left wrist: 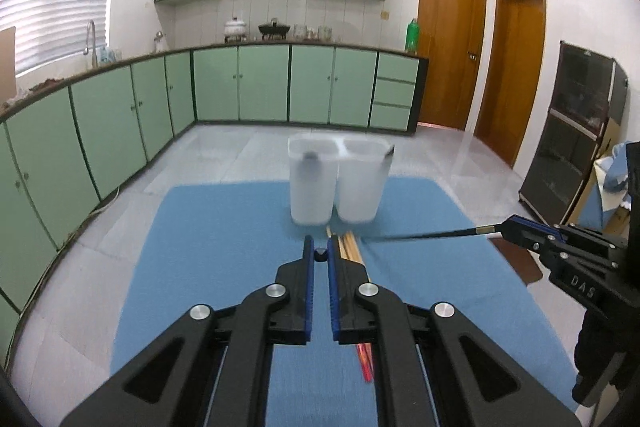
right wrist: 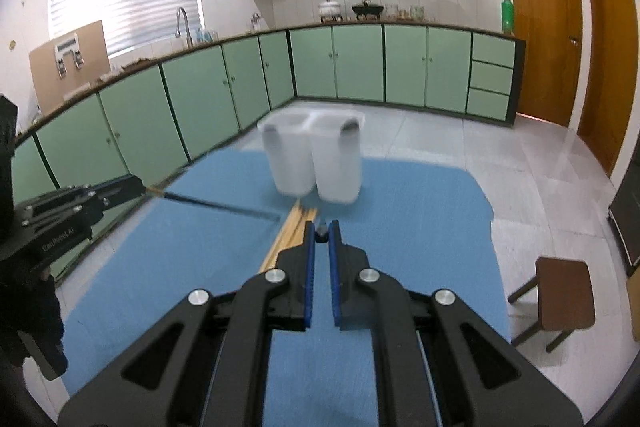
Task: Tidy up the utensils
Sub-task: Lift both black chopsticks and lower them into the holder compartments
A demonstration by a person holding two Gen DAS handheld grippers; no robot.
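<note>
A translucent white two-compartment holder (left wrist: 338,183) stands at the far end of the blue mat (left wrist: 224,259); it also shows in the right wrist view (right wrist: 314,157). A dark utensil end shows in one compartment. Wooden chopsticks (left wrist: 349,245) lie on the mat before the holder, also in the right wrist view (right wrist: 290,233). My left gripper (left wrist: 319,254) is shut on a black chopstick, seen end-on, and its length shows in the right wrist view (right wrist: 218,205). My right gripper (right wrist: 322,233) is shut on another black chopstick (left wrist: 432,235).
The blue mat (right wrist: 420,227) covers a table in a kitchen with green cabinets (left wrist: 264,87). A brown stool (right wrist: 562,293) stands on the floor to the right. A dark glass cabinet (left wrist: 576,131) is at the far right. Red sticks (left wrist: 365,363) lie under my left gripper.
</note>
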